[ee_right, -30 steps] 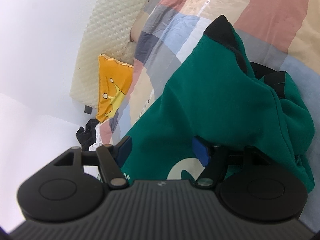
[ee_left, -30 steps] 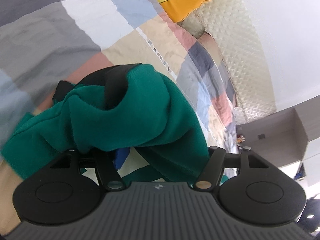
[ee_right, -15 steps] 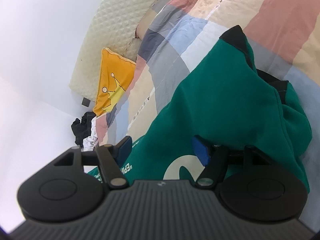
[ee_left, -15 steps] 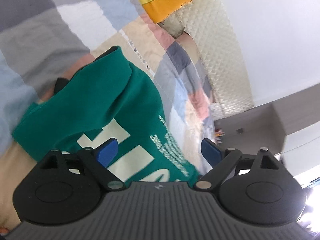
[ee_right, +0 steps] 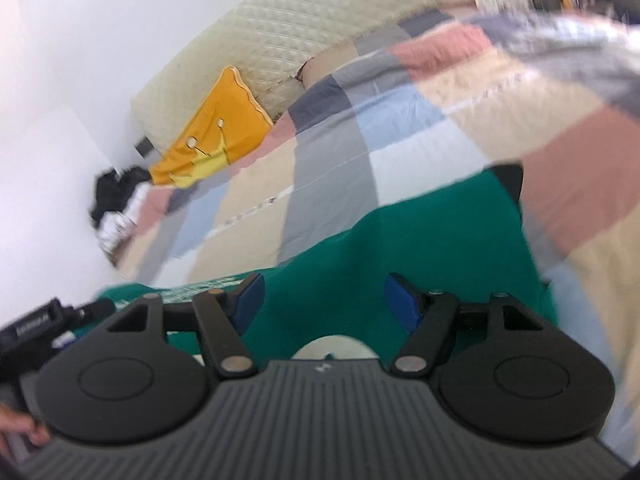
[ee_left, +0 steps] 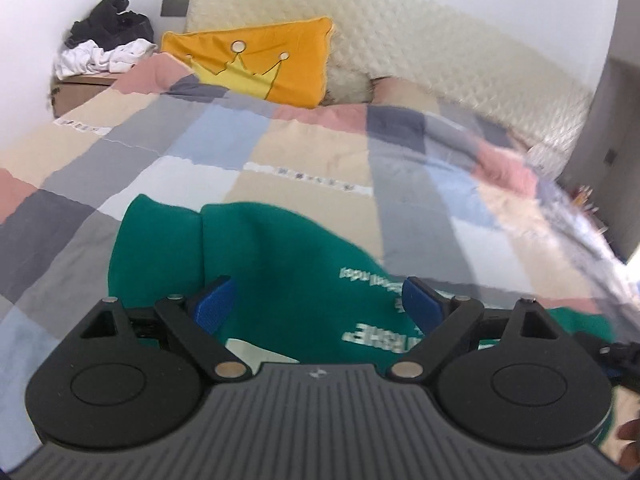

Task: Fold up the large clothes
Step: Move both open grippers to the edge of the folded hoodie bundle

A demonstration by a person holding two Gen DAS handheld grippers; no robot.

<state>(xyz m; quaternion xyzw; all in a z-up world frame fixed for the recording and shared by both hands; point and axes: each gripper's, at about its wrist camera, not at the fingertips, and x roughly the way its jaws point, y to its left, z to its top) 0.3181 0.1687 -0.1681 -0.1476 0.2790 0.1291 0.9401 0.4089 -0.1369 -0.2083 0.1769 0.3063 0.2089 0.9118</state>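
Sweatshirt lengthwise across bedspread

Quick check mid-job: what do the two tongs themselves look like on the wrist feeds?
Both match: the left tongs and right tongs have blue pads on black linkage arms with silver pivot pins, two round black discs, and a ribbed grey body bearing a small logo. No sleeves or cables show.

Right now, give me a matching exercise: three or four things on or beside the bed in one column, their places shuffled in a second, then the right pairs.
1. green printed sweatshirt
2. orange crown-print cushion
3. black and white clothes pile
4. patchwork quilt

A. leaning on the cream headboard
B. spread over the bed
C. in the far corner, beside the bed
D. lying under both claws

Pairs: 1-D, 2-A, 3-C, 4-B
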